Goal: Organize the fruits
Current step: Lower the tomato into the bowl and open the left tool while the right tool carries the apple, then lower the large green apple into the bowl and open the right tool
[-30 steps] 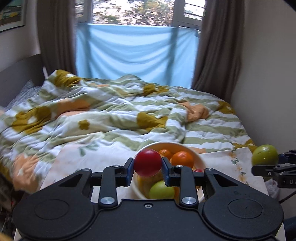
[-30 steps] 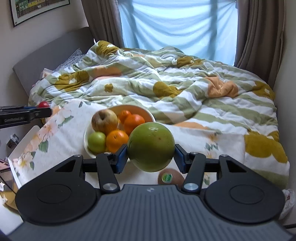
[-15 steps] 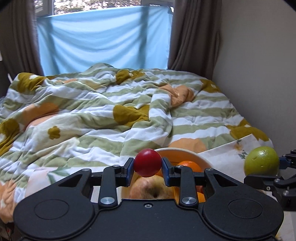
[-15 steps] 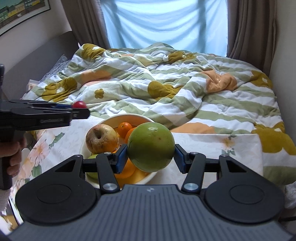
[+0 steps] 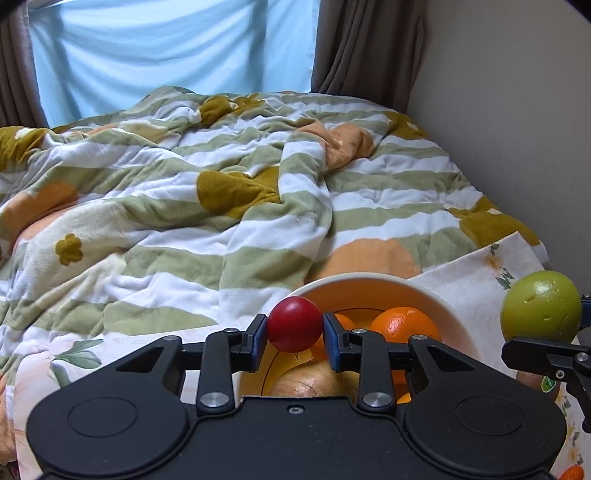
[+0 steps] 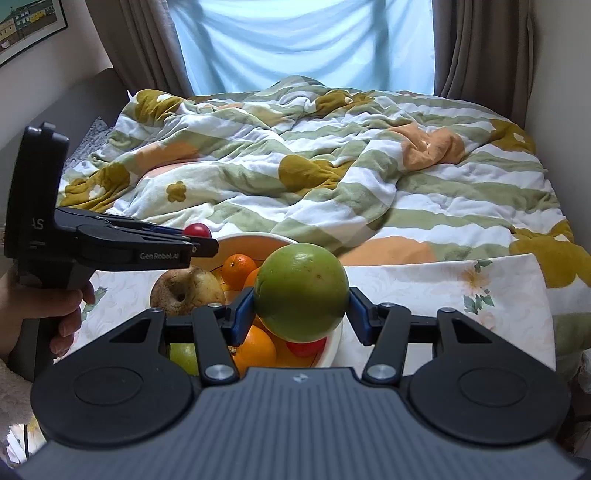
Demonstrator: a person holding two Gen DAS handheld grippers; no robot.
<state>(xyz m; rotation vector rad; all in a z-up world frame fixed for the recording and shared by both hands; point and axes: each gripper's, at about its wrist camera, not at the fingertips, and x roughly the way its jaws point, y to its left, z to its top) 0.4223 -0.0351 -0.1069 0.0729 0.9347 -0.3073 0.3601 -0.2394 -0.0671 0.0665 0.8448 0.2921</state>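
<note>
Beyond the tongs, a rumpled blanket with green and white stripes and mustard and orange flower patches covers the bed. A pale floral cloth lies directly below and ahead of the tongs. Past the bed, a light blue sheet hangs over the window between brown curtains. A framed picture hangs on the wall, upper left of the tongs.
</note>
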